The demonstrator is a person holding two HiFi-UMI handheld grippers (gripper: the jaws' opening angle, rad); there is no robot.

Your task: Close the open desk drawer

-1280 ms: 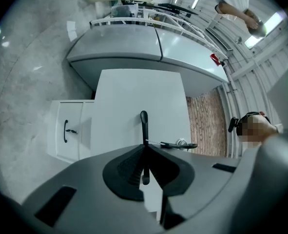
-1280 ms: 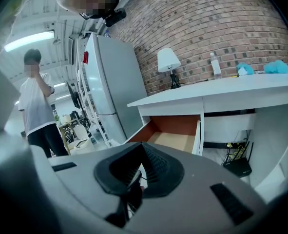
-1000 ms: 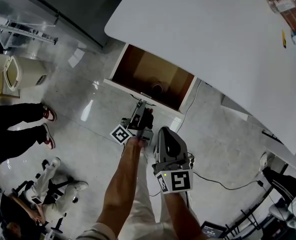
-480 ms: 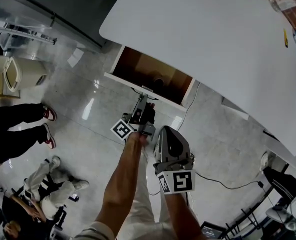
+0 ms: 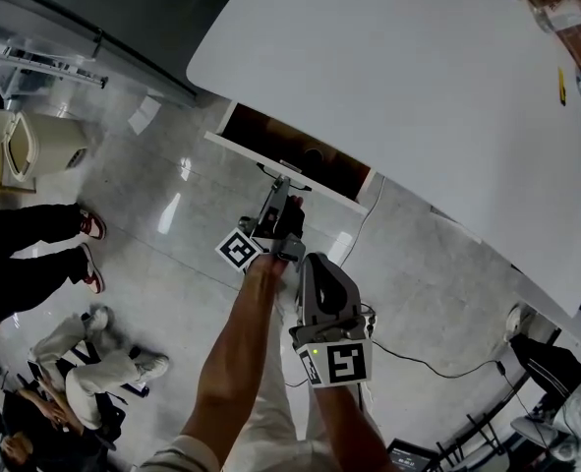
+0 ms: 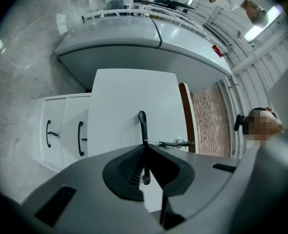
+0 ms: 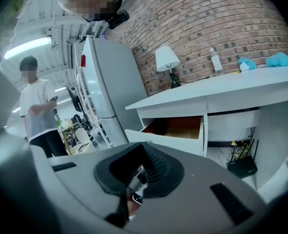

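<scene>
The wooden desk drawer stands partly open under the white desk top, with only a narrow strip of its inside showing. My left gripper reaches level to the white drawer front and is shut on its black handle, which runs down between the jaws. A key sticks out of the front beside the handle. My right gripper hangs back behind the left hand, shut with nothing in it. In the right gripper view the drawer shows its brown inside.
Two shut drawers with black handles sit beside the open one. A grey fridge stands past the desk. A lamp, a bottle and blue cloth are on the desk. A cable, a bin and people's legs are on the floor.
The drawer has slid further in under the desk top, so less of its inside shows. My left gripper has moved toward the desk with the handle. The right gripper has hardly moved.
</scene>
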